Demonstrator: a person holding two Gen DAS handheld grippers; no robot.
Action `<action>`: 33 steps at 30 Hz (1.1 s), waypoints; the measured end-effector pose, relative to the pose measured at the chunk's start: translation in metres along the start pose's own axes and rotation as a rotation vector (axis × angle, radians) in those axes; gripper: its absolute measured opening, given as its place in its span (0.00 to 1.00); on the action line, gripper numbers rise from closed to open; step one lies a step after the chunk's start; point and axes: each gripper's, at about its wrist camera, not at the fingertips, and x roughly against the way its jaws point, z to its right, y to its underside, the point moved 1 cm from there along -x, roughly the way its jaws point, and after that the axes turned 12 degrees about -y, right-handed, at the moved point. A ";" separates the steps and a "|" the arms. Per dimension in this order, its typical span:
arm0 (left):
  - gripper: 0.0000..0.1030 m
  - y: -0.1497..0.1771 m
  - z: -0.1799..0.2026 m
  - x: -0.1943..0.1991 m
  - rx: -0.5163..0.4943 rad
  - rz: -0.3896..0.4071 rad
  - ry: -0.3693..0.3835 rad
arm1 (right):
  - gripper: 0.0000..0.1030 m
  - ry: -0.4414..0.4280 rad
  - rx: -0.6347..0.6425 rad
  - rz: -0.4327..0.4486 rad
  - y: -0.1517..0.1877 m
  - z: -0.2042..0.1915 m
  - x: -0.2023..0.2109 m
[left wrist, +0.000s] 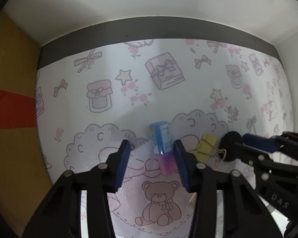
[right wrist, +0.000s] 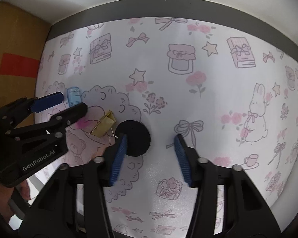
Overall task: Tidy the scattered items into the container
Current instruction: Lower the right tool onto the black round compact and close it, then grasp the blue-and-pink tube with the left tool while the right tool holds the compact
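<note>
Cloth with pink bears, bows and stars covers the table in the left wrist view. The left gripper points down at it. A small blue and pink tube lies flat on the cloth between its two blue pads. The tube sits close to the right-hand pad, and there is a clear gap to the other pad. So this gripper is not squeezing; its jaws are loose around the tube. A yellow clip lies just beside the tube, and a black round disc lies next to the clip. A brown box with a red stripe stands at the left edge.

From the right wrist view, the right gripper points down too. The black disc lies on the cloth between its pads, right up against the left-hand pad. The other pad is well apart from the disc. So it is not gripping; its jaws are loose around the disc. The yellow clip and the tube lie further left, by the other gripper.
</note>
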 end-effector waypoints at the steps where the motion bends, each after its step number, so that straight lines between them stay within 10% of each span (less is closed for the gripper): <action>1: 0.36 0.001 0.000 0.000 0.000 -0.001 0.007 | 0.21 -0.020 -0.005 0.001 0.000 -0.001 0.000; 4: 0.18 0.005 0.000 -0.001 -0.001 -0.016 0.048 | 0.19 -0.011 -0.004 -0.006 -0.001 -0.006 -0.002; 33: 0.18 0.031 -0.012 0.100 -0.006 0.160 0.115 | 0.06 0.027 0.042 0.182 0.005 -0.044 0.093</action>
